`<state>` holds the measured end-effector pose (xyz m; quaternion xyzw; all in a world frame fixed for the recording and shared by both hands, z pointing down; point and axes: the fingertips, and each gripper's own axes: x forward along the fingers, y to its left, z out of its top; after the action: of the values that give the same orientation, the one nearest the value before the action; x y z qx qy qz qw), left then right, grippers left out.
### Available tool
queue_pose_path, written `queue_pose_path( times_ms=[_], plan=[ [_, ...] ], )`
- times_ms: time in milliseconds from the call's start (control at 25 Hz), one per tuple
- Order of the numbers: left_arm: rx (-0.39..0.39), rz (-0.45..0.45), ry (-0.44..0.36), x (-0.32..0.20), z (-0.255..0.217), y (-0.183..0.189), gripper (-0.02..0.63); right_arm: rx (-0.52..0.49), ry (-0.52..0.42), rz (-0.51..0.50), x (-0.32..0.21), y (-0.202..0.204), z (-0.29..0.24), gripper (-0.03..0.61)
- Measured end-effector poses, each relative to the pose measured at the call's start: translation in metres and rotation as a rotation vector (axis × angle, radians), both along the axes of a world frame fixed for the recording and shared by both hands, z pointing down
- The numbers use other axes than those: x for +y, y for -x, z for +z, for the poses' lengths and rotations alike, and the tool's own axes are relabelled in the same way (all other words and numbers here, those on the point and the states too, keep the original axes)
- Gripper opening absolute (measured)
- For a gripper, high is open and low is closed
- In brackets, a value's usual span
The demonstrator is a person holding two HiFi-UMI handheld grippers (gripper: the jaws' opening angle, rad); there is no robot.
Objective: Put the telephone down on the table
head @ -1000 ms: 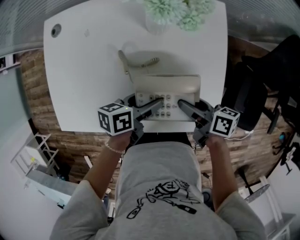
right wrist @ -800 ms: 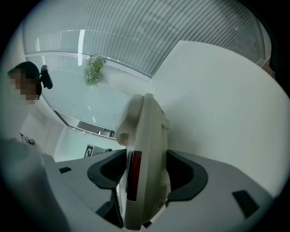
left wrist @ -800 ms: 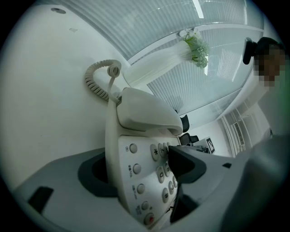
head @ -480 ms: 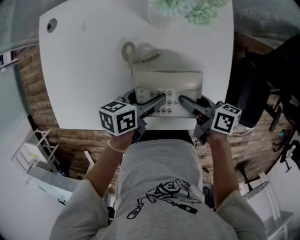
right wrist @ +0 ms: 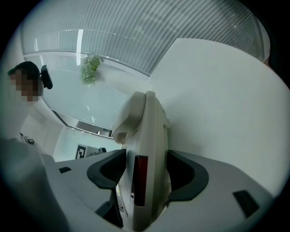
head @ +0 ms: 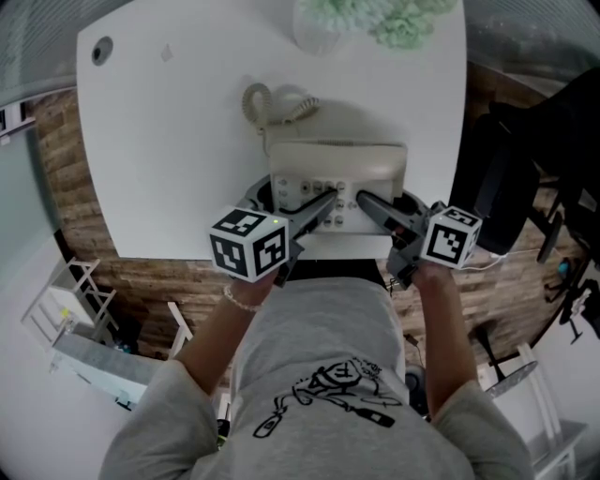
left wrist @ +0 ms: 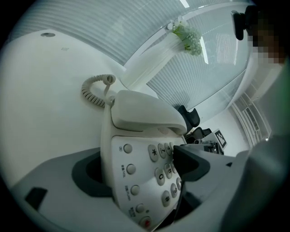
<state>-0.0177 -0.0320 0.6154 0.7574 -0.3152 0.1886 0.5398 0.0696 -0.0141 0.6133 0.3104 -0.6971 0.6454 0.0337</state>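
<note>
You see the pale green flowers (head: 398,26) cut off by the top edge; the telephone's (left wrist: 136,158) small button labels seem unreadable.

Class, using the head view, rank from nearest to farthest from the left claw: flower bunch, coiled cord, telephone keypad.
1. Telephone keypad, between the left claw's jaws, which have just been opening.
2. Coiled cord, farther back, leftward.
3. Flower bunch, table's far edge.

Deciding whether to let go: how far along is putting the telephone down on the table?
Done: the telephone looks set down near the front edge of the table, handset on its cradle. In hand: the left hand-held gripper has just been opening its jaws, telephone between them; the right hand-held gripper appears clamped on it. Remaining: release the right, withdraw both.
</note>
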Motion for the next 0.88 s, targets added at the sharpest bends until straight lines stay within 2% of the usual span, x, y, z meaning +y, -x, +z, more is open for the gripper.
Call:
queue_pose_path(
  times_ms=[200, 880],
  plan=[
    [-0.041, -0.016, -0.007, 0.0000, 0.0034, 0.0012, 0.420, 0.015, 0.001, 0.000, -0.0009, -0.0009, 0.0019, 0.285],
    [-0.107, -0.023, -0.035, -0.0004, 0.0062, 0.0035, 0.439, 0.089, 0.000, 0.001, -0.0014, 0.0010, 0.0047, 0.298]
  ],
)
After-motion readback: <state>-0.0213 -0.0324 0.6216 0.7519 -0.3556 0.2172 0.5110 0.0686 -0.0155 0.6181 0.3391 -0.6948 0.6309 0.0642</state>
